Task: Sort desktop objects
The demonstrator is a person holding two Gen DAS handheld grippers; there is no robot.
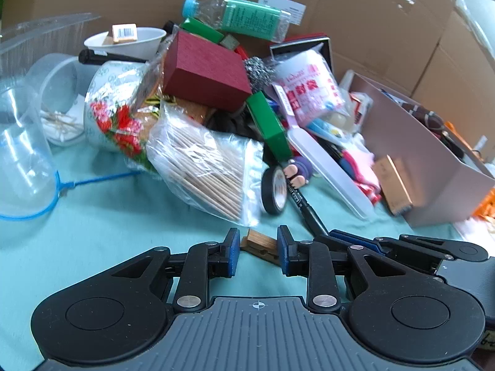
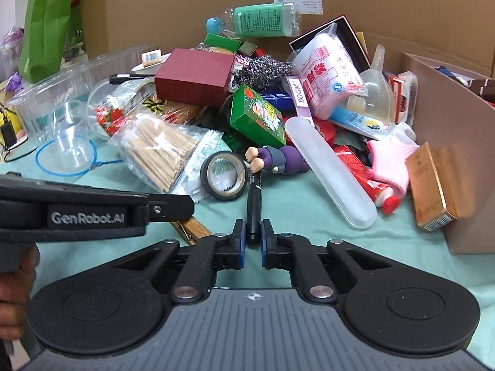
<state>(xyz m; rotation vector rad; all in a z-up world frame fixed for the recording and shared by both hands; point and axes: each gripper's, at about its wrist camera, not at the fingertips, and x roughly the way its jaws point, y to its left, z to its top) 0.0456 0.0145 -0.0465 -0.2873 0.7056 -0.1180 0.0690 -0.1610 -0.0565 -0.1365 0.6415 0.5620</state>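
- Clutter pile sits on the green cloth (image 1: 92, 232), backed by cardboard; pen (image 2: 254, 207) and wooden clip (image 1: 261, 244) lie at its near edge.
- My right gripper (image 2: 253, 241): fingers pressed in on the pen's near end, pads touching both sides. Pen is black, runs away from me toward the tape roll (image 2: 224, 175) and the purple figure (image 2: 280, 160).
- My left gripper (image 1: 258, 252): fingers spread, one either side of the clip. Clip lies flat on cloth, angled; can't tell if the pads touch it.
- In left view my right gripper (image 1: 324, 235) comes in from the right, at the pen (image 1: 304, 204) tip, just beside my left one.
- In right view my left gripper's body shows as a black bar at left w/ logo; clip (image 2: 191, 228) pokes out under it.
- Bag of sticks (image 1: 204, 167) sits left of the tape (image 1: 273, 190), touching it or nearly.
- Red box (image 1: 205, 71) is on top of the pile, tilted; green box (image 2: 256, 117) below it, leaning.
- Bottle (image 1: 238, 15) w/ blue cap lies on its side at the back.
- Frosted case (image 2: 328, 170) lies diag. to the right of the figure.
- Tan bin (image 2: 458, 154) stands at far right; gold box (image 2: 430, 185) leans against its wall.
- Clear cup (image 2: 69, 136) is at left, inside a blue zip-tie loop (image 2: 41, 164).
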